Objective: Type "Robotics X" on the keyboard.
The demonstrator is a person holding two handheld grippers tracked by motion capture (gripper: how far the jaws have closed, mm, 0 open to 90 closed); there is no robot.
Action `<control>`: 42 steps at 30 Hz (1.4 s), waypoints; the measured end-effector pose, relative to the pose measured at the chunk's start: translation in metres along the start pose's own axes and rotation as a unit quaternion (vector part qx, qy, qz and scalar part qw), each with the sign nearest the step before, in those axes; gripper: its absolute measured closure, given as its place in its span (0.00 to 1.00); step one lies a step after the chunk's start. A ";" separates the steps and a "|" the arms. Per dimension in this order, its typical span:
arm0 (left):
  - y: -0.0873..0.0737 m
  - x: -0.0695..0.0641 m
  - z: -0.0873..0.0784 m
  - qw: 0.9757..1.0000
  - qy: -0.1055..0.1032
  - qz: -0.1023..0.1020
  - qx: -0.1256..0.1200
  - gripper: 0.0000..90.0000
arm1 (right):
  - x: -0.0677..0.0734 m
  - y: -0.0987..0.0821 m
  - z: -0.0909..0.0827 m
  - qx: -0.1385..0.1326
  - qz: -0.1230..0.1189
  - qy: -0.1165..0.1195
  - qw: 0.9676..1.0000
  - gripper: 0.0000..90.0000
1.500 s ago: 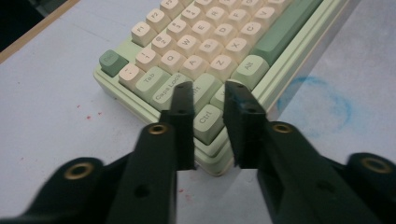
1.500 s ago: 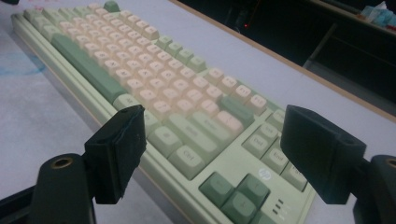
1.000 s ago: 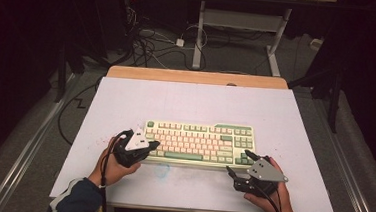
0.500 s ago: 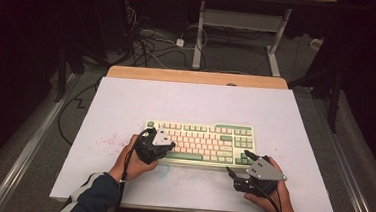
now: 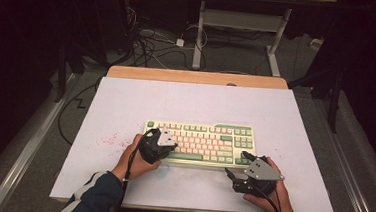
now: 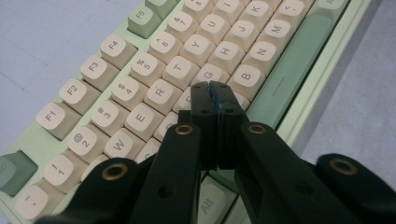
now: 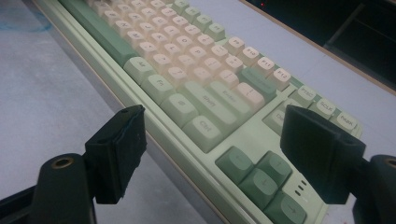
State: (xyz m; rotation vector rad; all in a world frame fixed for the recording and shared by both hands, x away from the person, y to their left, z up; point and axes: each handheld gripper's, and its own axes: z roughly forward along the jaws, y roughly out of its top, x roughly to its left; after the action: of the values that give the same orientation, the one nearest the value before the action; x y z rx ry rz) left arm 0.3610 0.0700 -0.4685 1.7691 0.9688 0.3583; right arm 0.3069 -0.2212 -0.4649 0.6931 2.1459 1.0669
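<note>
Keyboard [image 5: 201,142] lies crosswise on the white table [image 5: 126,101], long axis left to right. Your left gripper [image 6: 209,93], jaws pressed together on nothing, sits directly over its letter keys [image 6: 180,70]. Your right gripper [image 7: 212,158], jaws wide, waits at the near right corner.

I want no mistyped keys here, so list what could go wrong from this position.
1. The left gripper, shut, hangs over tightly packed keys around the G key; its blunt tip could press two at once.
2. The right gripper, open, straddles the keyboard corner near the arrow keys; a nudge might slide the board.
</note>
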 end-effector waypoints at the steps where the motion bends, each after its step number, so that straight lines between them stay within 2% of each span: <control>1: 0.000 0.000 0.000 1.000 0.001 0.001 0.001 0.96 | 0.000 0.000 0.000 0.000 0.000 0.001 1.000 0.26; 8: -0.003 0.000 -0.002 1.000 0.002 0.013 0.006 0.95 | 0.002 0.000 0.001 0.005 -0.007 0.007 1.000 0.26; 12: -0.001 0.001 -0.008 1.000 -0.004 0.015 -0.007 0.92 | 0.002 0.001 0.000 0.004 -0.007 0.007 1.000 0.26; 15: -0.001 0.003 -0.016 0.999 -0.005 0.017 -0.028 0.84 | 0.002 0.001 -0.001 0.002 -0.007 0.006 1.000 0.26; 18: -0.002 0.007 -0.023 0.999 -0.001 0.014 -0.043 0.73 | 0.003 0.001 -0.001 0.002 -0.007 0.006 1.000 0.26; 23: -0.010 0.013 -0.035 0.997 0.005 0.035 -0.069 0.50 | 0.003 0.001 -0.001 0.001 -0.005 0.008 1.000 0.26; 24: -0.011 0.014 -0.037 0.996 0.012 0.041 -0.074 0.45 | 0.003 0.001 -0.001 0.001 -0.003 0.009 1.000 0.26; 26: -0.013 0.016 -0.041 0.996 0.013 0.040 -0.084 0.34 | 0.002 0.001 -0.001 0.000 0.001 0.012 1.000 0.26; 28: -0.015 0.018 -0.047 0.994 0.017 0.046 -0.094 0.30 | 0.002 0.001 -0.001 0.000 0.002 0.011 1.000 0.26; 30: -0.017 0.020 -0.051 0.994 0.018 0.041 -0.100 0.25 | 0.001 0.001 -0.001 0.000 0.003 0.010 1.000 0.26; 34: -0.024 0.027 -0.052 0.991 0.052 0.037 -0.117 0.21 | 0.001 0.000 -0.001 -0.001 0.008 0.012 1.000 0.26; 37: -0.027 0.028 -0.058 0.990 0.048 0.032 -0.128 0.21 | 0.001 0.001 -0.002 -0.002 0.008 0.010 1.000 0.26; 39: -0.029 0.029 -0.062 0.990 0.046 0.029 -0.128 0.21 | 0.000 0.002 -0.002 -0.004 0.011 0.008 1.000 0.26; 42: -0.035 0.029 -0.066 0.991 0.049 0.034 -0.123 0.21 | 0.000 0.002 -0.003 -0.005 0.013 0.005 1.000 0.26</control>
State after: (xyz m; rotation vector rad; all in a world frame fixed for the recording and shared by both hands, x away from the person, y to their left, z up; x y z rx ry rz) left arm 0.3220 0.1391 -0.4782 1.5742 0.8943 0.5878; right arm 0.3055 -0.2219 -0.4617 0.7141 2.1448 1.0959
